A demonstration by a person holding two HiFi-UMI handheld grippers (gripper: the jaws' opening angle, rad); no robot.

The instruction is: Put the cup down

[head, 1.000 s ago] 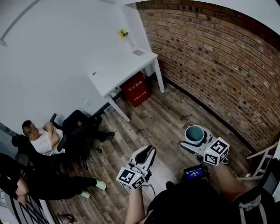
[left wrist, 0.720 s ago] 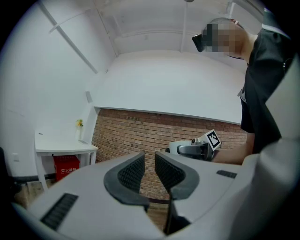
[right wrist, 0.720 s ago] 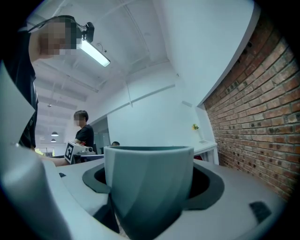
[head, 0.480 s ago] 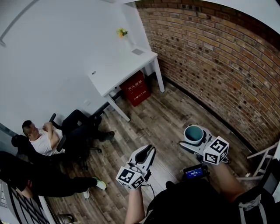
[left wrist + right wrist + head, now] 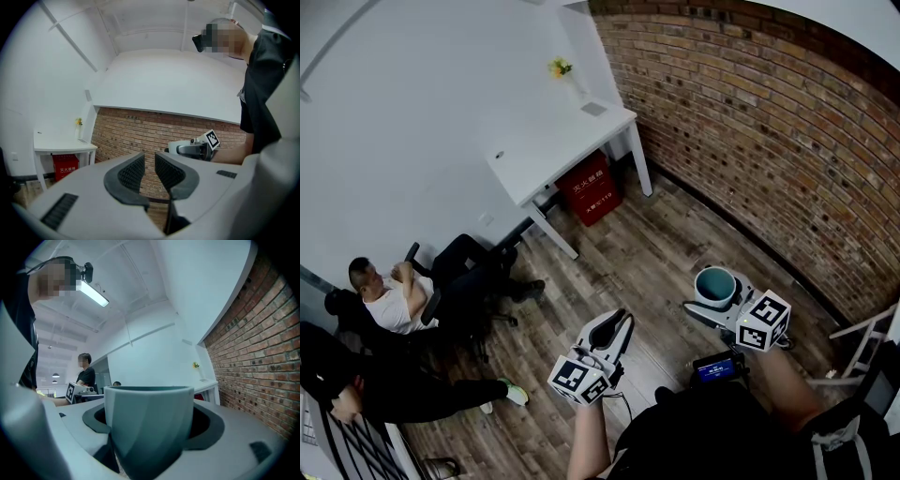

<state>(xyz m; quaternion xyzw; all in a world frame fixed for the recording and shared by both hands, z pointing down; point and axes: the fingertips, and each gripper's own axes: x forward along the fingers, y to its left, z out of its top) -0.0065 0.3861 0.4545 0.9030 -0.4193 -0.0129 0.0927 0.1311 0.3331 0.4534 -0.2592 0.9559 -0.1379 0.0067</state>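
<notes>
Clamped across its mid-wall by the right gripper (image 5: 719, 298), at lower right of the head view and well above the wood-plank floor (image 5: 647, 253): a teal cup (image 5: 716, 286). Smooth, faceted, tapering downward; probably stiff, light, a little slippery, perhaps breakable. Best kept squeezed at mid-wall and level until seated. At bottom centre, barely parted and holding nothing: the left gripper (image 5: 617, 328), with ribbed dark pads (image 5: 131, 172). Upper centre, beside rough brick wall (image 5: 769, 141): white table (image 5: 558, 145).
</notes>
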